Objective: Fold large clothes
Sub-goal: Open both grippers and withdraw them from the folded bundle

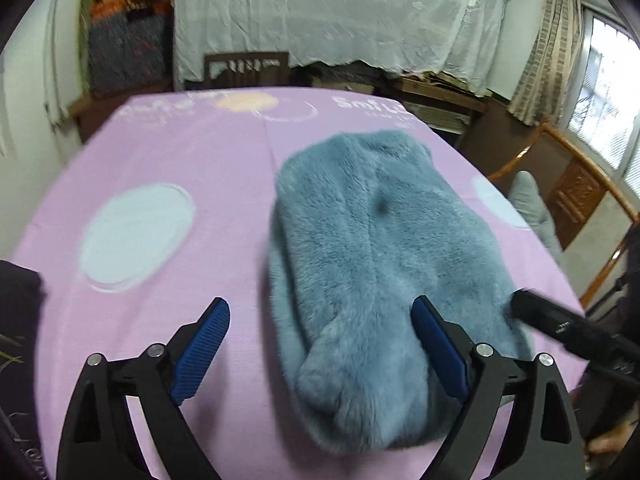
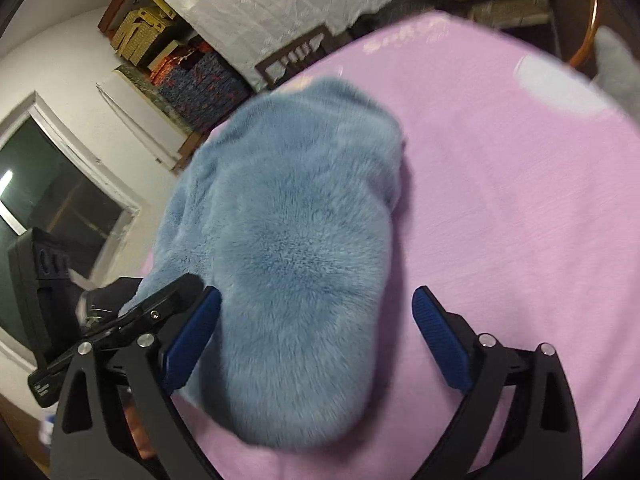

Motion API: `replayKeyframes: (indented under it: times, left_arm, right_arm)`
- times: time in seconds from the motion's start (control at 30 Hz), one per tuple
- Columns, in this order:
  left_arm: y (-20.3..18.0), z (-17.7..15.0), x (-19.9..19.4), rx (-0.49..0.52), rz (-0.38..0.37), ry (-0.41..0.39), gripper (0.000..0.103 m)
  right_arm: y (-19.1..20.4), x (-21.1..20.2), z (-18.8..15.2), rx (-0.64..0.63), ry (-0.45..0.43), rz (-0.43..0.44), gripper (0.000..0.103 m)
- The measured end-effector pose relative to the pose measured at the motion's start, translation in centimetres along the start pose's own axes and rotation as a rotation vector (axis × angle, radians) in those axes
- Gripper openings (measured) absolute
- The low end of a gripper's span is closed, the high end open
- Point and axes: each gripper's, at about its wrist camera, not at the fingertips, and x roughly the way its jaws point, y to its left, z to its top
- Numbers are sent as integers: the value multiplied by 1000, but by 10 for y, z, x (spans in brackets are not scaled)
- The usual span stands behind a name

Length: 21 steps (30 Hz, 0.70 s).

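With the left gripper (image 1: 320,344) and right gripper (image 2: 316,340) both hanging wide open and empty, the blue fleece garment (image 1: 372,248) is lying thick, soft and likely bulky, probably pinching best at its near edge.

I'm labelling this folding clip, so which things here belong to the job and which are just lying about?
Belongs to the job:
- fluffy blue fleece garment, bundled on the table
- left hand-held gripper, open
- right hand-held gripper, open
- pink tablecloth with pale circles, the folding surface

Just lying about:
- dark wooden chair
- white lace cloth
- striped curtain
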Motion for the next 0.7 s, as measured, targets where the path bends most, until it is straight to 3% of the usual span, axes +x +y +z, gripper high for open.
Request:
replayKeyframes:
  times: [0.1,0.33,0.5,0.7]
  left_arm:
    - [0,-1,-12,6,29,-29,94]
    - [3,-1,-15,7,95,-48,99]
    - [8,-8,1,5,93,-8,100]
    - [7,-19,19,33,121,16,100]
  right_arm:
    - [11,-23,-2,-55,-74,-81,93]
    - [27,-45,-4,-132,-158,-133,93]
    - [26,-34,-11,-167,-131,-162,93]
    - [20,2,-21,-171,-40,-186,93]
